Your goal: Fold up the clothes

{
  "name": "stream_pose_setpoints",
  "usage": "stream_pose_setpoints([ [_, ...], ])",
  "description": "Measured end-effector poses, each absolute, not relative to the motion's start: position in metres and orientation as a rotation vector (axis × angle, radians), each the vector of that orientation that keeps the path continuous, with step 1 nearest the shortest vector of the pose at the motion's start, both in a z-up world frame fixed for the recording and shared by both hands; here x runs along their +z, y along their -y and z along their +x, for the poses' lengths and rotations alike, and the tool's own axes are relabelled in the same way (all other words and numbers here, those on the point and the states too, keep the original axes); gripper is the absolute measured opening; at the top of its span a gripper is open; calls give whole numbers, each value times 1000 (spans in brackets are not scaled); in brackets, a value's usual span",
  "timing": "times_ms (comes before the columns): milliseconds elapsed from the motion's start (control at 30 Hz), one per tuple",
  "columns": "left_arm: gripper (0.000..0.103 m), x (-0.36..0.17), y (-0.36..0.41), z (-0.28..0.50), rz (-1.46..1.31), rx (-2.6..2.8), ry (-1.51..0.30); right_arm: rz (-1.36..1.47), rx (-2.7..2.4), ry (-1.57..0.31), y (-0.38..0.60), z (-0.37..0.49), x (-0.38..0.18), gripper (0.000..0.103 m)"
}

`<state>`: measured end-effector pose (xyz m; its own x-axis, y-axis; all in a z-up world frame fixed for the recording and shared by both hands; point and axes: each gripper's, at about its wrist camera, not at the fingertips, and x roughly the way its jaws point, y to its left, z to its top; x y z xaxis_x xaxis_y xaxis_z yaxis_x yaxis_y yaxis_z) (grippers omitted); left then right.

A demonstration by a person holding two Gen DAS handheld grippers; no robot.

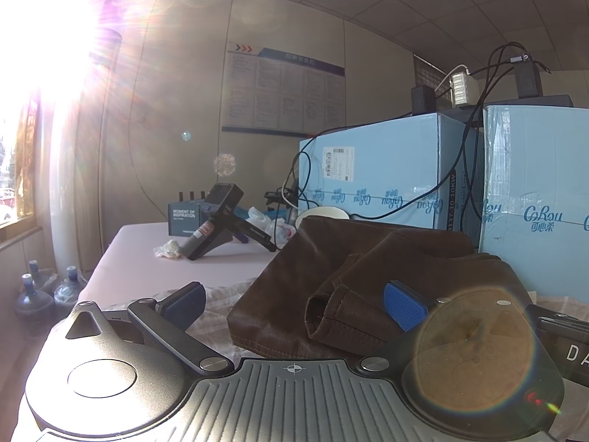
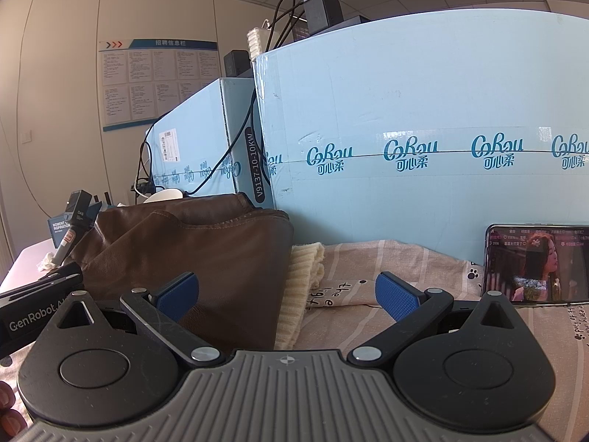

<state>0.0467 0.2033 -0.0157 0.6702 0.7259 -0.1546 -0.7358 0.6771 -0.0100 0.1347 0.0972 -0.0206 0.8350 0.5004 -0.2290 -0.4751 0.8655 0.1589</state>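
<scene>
I note two light-blue CoRou cartons (image 2: 423,129) standing at the back of the table, black cables (image 1: 467,154) draped over them and black adapters (image 2: 322,11) on top. A phone (image 2: 537,263) leans against the nearer carton, screen lit. Farther left: a spare handheld gripper unit (image 1: 224,221), a crumpled tissue (image 1: 167,249), a small dark box (image 1: 184,217). Water jugs (image 1: 33,302) stand on the floor; a notice board (image 1: 285,92) hangs on the wall.
</scene>
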Motion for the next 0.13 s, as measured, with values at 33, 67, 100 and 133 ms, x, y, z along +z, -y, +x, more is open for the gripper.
stream_pose_setpoints([
  [33, 103, -16, -203, 47, -73, 824, -142, 97, 517, -269, -97, 135, -21, 103],
  [67, 103, -16, -203, 47, -73, 824, -141, 97, 517, -269, -97, 135, -21, 103],
  [100, 103, -16, -203, 47, -72, 823, -141, 97, 517, -269, -97, 135, -21, 103],
  [133, 103, -16, -203, 47, -71, 823, -141, 97, 517, -269, -97, 135, -21, 103],
])
